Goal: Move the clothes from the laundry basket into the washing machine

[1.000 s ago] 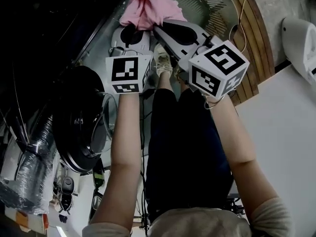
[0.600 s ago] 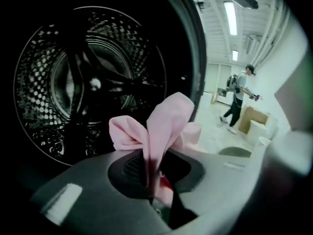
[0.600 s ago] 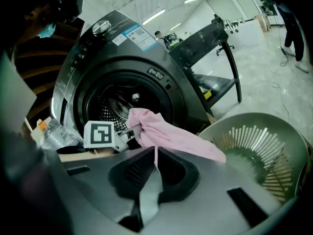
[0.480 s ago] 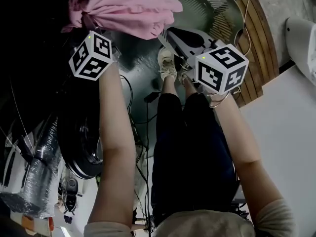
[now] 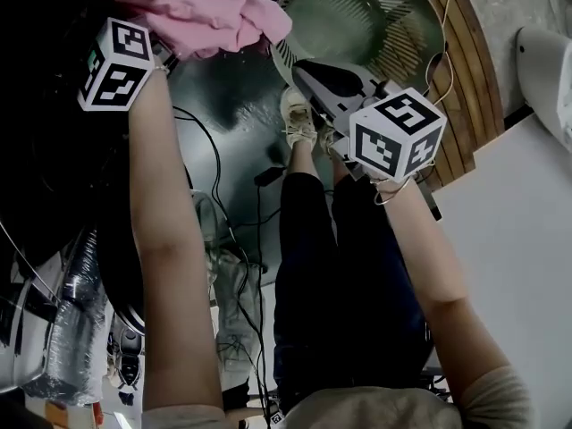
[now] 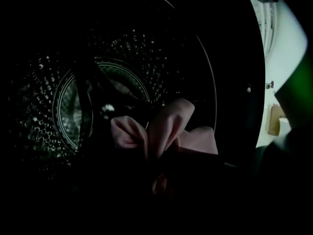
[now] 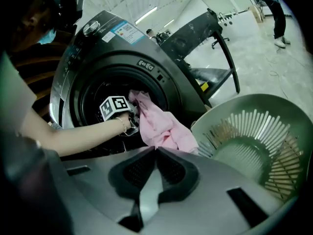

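A pink garment (image 5: 214, 12) hangs from my left gripper (image 7: 128, 119), which is shut on it at the mouth of the grey washing machine (image 7: 98, 48). In the left gripper view the bunched pink garment (image 6: 166, 126) sits over the dark jaws, with the perforated drum (image 6: 73, 106) straight ahead. Part of the pink garment (image 7: 164, 126) still drapes outside the opening. My right gripper (image 7: 155, 148) is shut with nothing in it, hanging beside the round green laundry basket (image 7: 254, 146). I see no clothes inside the laundry basket (image 5: 357, 16).
The person's legs and shoes (image 5: 299, 119) stand between my arms, with cables (image 5: 259, 186) on the floor. A slatted wooden platform (image 5: 456, 79) lies under the basket. The washer's open door (image 5: 112, 271) hangs at the left. A black frame (image 7: 210, 33) stands behind the machine.
My left gripper has carried the pink garment leftward from near the basket to the washer's opening. The right gripper has sunk a little by the basket.
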A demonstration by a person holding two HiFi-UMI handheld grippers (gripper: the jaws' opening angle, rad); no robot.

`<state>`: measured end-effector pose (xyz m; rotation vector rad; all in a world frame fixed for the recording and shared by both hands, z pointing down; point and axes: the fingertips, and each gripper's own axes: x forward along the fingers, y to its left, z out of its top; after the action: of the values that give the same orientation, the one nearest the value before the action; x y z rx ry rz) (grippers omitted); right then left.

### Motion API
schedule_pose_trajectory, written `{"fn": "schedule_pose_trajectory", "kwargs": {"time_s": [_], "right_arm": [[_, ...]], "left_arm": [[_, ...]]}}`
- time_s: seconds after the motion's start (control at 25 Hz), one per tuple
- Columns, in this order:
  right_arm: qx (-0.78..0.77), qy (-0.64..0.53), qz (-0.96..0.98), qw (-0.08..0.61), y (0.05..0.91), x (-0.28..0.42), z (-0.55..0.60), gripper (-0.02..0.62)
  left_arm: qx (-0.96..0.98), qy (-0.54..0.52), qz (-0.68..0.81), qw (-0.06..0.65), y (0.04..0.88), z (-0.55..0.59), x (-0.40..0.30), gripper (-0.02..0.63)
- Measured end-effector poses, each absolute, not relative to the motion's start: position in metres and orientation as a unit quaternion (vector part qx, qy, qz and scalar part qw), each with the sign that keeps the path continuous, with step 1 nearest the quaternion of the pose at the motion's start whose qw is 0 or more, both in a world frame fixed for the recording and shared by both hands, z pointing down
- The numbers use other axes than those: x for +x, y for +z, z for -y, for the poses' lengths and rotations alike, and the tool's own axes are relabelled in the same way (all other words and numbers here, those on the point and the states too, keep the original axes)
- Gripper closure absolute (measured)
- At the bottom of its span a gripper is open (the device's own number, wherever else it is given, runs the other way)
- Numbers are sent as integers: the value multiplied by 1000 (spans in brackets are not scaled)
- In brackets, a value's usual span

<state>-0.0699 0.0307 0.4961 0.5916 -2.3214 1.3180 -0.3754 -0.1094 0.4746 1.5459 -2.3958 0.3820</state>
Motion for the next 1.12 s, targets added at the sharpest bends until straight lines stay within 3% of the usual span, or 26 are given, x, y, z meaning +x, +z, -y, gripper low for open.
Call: {"fn": "schedule_pose_trajectory", "kwargs": {"time_s": [0.32,0.36,0.44,0.48,0.64,0.88,1.12], "right_arm": [[208,488,822,209,500,-60,-46,574],[207,489,821,207,498,-60,-48,574],[204,489,823,207,495,-60,-53,574],[201,487,824,207,494,-60,-55,574],[199,490,823,207,494,-60,-60,574],[198,491,820,218,501,-57,-67,574],[188,487,821,230,507,-49,-70,574]], "left_arm": [[485,106,843,208,504,91,-388,533],[479,94,848,207,497,84,-390,493],[469,72,855,208,486,68,-391,354],[468,63,855,212,482,60,-390,344],[495,70,827,255,493,30,-347,342],[523,112,757,376,565,-20,-242,342],[517,115,750,396,607,-15,-217,344]]}}
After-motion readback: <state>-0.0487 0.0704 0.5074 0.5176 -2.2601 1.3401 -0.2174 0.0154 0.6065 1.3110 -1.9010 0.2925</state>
